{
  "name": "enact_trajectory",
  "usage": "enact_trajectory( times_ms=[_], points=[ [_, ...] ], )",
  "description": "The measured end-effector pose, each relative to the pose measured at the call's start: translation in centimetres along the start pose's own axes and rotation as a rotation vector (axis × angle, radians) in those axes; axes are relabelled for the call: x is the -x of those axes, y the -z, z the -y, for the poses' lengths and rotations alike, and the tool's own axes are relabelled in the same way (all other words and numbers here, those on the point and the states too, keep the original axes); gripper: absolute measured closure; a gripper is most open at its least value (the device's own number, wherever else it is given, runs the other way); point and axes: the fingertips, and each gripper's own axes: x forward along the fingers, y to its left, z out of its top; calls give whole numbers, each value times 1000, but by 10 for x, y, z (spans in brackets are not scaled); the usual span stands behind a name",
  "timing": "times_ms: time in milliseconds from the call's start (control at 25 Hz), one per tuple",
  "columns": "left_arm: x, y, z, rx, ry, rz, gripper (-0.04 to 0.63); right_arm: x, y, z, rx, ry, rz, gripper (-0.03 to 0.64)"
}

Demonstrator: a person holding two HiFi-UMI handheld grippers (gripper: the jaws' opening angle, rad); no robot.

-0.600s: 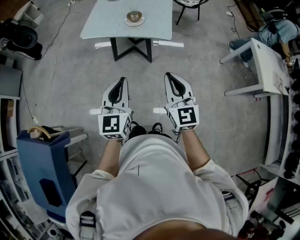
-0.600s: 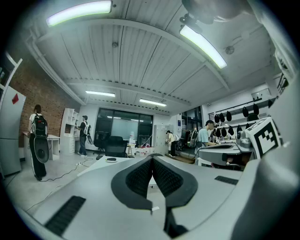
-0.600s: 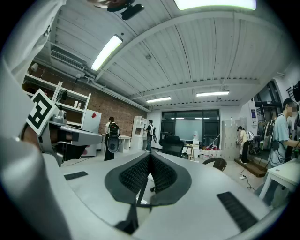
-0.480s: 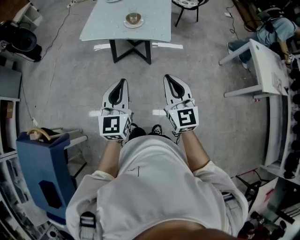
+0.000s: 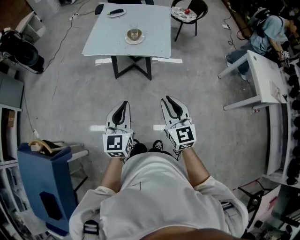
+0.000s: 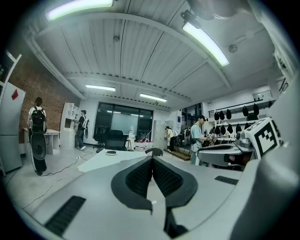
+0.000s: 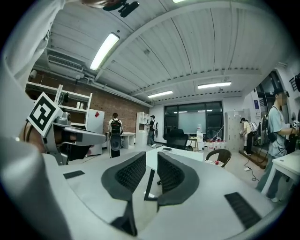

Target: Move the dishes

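I stand on the bare floor (image 5: pixel 70 93) well short of the table (image 5: pixel 157 40), and the dishes I am meant to move sit on it out of reach: a bowl (image 5: pixel 134 33) resting on a saucer (image 5: pixel 128 41) near the middle, and a plate (image 5: pixel 116 13) with something dark on it towards the far edge. I carry both tools low in front of my waist, side by side and close to level, noses aimed at that table. I take that to be a plain carrying pose, since nothing is near enough to grip and I judge the work on the dishes has not begun. My left tongs (image 5: pixel 123 104) are pressed together, the ribbed pads meeting at the tip with nothing caught between them. My right tongs (image 5: pixel 169 99) stand a little apart, a narrow slot through which the right gripper view shows the pale tabletop far ahead; they hold and touch nothing. I judge the bowl and saucer the nearest thing to take, and I will need to close the distance and spread the tongs wider first.
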Motion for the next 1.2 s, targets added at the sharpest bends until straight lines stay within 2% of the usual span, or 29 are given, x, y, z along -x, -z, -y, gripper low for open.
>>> enact_trajectory(
  times_ms=[160, 320, 800, 1000, 1200],
  points=[
    [6, 16, -4, 41, 8, -40, 575, 0, 11, -6, -17, -3, -38, 538],
    [6, 15, -16, 51, 16, -39, 575, -11, 12, -11, -20, 6, -52, 523],
    [10, 29, -99, 48, 35, -49, 575, -75, 17, -51, -21, 30, -81, 482],
    [-9, 32, -126, 53, 42, -66, 575, -107, 17, -50, -34, 28, -88, 480],
    [-55, 33, -153, 54, 28, -77, 575, -157, 15, -29, -42, 13, -77, 476]
  ],
)
